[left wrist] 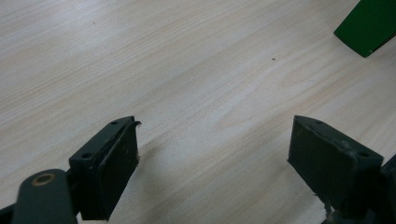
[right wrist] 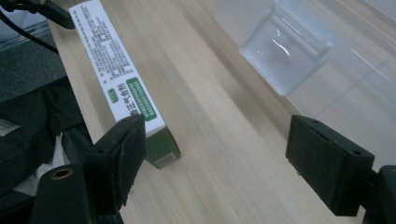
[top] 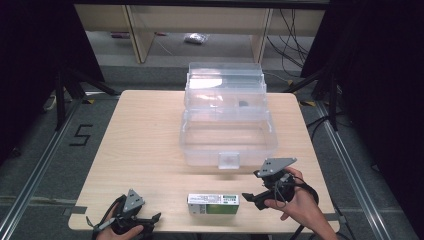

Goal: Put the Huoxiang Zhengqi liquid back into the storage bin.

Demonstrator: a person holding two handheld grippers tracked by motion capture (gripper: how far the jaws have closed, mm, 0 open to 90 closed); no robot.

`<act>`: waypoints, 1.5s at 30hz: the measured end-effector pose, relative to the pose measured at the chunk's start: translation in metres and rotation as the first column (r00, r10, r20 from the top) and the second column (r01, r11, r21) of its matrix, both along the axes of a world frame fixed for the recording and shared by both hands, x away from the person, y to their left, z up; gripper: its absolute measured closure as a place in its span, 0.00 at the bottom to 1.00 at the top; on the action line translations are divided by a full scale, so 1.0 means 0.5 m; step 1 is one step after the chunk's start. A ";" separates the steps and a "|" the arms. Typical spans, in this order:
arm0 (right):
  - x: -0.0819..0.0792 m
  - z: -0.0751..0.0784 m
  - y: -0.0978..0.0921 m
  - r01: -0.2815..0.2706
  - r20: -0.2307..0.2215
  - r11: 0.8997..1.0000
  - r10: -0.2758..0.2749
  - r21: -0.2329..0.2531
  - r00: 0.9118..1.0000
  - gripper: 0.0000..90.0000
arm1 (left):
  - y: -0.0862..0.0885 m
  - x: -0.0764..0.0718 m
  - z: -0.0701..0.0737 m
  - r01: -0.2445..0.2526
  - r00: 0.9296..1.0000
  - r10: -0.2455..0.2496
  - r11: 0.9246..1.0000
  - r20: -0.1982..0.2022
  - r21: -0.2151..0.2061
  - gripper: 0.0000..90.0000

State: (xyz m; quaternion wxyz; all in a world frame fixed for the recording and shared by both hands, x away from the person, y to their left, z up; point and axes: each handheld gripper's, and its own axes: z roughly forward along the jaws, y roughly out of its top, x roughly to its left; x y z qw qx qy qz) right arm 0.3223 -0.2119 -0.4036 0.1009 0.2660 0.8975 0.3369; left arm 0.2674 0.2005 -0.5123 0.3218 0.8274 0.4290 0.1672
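A small white and green carton (top: 213,204) lies flat near the table's front edge, in front of a clear plastic box (top: 200,158) whose lid (top: 225,75) stands open. My right gripper (top: 249,196) is open just right of the carton, jaws pointing left at it. In the right gripper view that gripper (right wrist: 215,126) has the carton (right wrist: 123,79) past its left jaw, with nothing between the jaws. My left gripper (top: 154,218) rests open at the front left. In the left gripper view it (left wrist: 215,130) frames bare wood, with the carton's green corner (left wrist: 369,25) far ahead.
The clear box has a front latch (top: 229,160) facing me, seen close in the right gripper view as a latch (right wrist: 285,51). A small dark item (top: 242,104) shows through the box's back part. The wooden table (top: 140,140) has bare surface on its left half.
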 end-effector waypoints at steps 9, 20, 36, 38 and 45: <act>-0.010 0.017 0.025 -0.065 0.010 0.998 0.065 -0.012 0.998 0.24 | 0.001 0.000 0.000 0.010 1.000 -0.010 1.000 -0.004 -0.003 0.17; -0.017 0.032 0.069 -0.133 0.003 0.990 0.133 -0.041 0.991 0.25 | -0.002 -0.001 -0.002 -0.010 1.000 0.010 1.000 0.008 -0.007 0.17; -0.016 0.021 0.126 -0.227 -0.017 0.966 0.226 -0.123 0.974 0.25 | -0.002 0.000 -0.002 -0.009 1.000 0.009 1.000 0.013 -0.001 0.17; -0.015 0.019 0.131 -0.237 -0.018 0.963 0.237 -0.129 0.971 0.25 | 0.000 0.000 0.000 0.004 1.000 -0.004 1.000 0.002 0.002 0.17; -0.017 0.015 0.161 -0.277 -0.024 0.944 0.277 -0.178 0.960 0.26 | -0.002 0.000 -0.001 -0.002 1.000 0.002 1.000 0.008 0.000 0.17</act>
